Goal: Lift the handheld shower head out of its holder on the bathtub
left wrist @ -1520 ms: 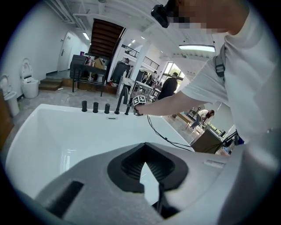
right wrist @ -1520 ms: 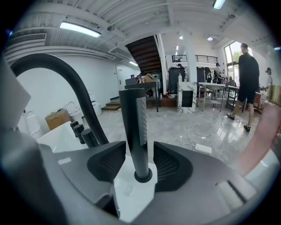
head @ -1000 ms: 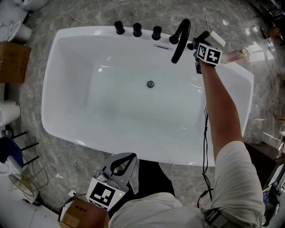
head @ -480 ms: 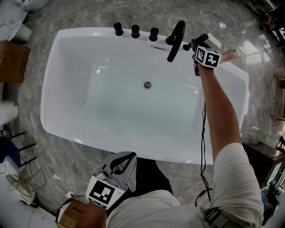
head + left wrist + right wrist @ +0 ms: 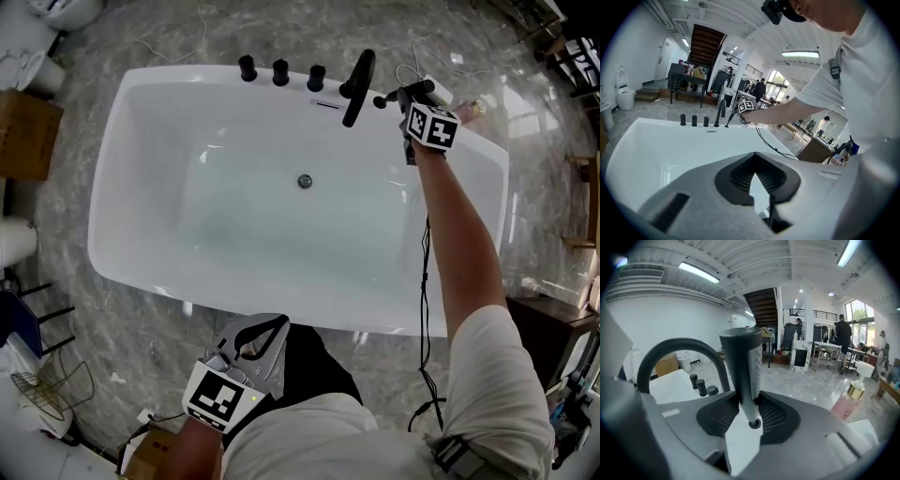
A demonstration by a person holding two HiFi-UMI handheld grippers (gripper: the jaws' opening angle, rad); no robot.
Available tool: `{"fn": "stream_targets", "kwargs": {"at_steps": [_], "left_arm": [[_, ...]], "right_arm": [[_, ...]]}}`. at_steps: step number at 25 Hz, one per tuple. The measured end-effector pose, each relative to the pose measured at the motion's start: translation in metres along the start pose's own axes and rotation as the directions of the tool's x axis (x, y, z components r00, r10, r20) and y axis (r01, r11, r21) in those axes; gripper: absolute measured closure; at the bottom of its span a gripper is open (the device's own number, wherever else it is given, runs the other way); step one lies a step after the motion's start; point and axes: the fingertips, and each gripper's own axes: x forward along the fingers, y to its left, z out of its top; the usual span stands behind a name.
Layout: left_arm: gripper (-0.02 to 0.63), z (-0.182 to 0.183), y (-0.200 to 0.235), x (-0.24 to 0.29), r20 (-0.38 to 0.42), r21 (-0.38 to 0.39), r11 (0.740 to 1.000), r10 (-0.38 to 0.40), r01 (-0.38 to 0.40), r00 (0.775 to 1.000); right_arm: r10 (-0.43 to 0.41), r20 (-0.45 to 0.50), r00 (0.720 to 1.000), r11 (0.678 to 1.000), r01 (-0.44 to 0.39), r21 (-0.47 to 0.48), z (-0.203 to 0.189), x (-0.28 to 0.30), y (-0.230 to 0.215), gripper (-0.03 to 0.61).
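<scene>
The handheld shower head [image 5: 743, 366] is a slim black stick that stands upright between my right gripper's [image 5: 749, 416] pads, which are shut on its lower end. In the head view my right gripper [image 5: 405, 94] is over the tub's far right corner and holds the shower head [image 5: 392, 95] just right of the curved black spout [image 5: 357, 86]. Whether the holder is under it is hidden. My left gripper [image 5: 267, 330] hangs shut and empty near my body, at the tub's near rim. In its own view the left gripper [image 5: 754, 180] has nothing between its jaws.
The white bathtub [image 5: 103, 216] has a drain [image 5: 304, 180] and three black knobs [image 5: 280, 71] on its far rim. A pink bottle [image 5: 848, 401] stands on the rim to the right. A cable [image 5: 427, 281] hangs from my right arm. A cardboard box [image 5: 23, 131] sits at the left.
My right gripper has risen with the shower head in it, away from the far rim beside the spout. My left gripper has lifted a little.
</scene>
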Motion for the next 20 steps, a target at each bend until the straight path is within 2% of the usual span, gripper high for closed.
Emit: {"fn": "stream_targets", "kwargs": {"at_steps": [9,20], "left_arm": [[0.606,-0.005,-0.02,-0.027,-0.003,0.019,0.999,-0.028,0.028,1.0],[0.606,-0.012,-0.044,-0.051,-0.048,0.053,0.995,-0.078,0.081,0.996]], "right_arm": [[-0.019,0.04,0.999,1.0,0.019,-0.009,0.024,-0.057,0.018,0.433],[-0.004,0.107,0.994,0.999,0.008,-0.035,0.054,-0.122,0.041,0.433]]}}
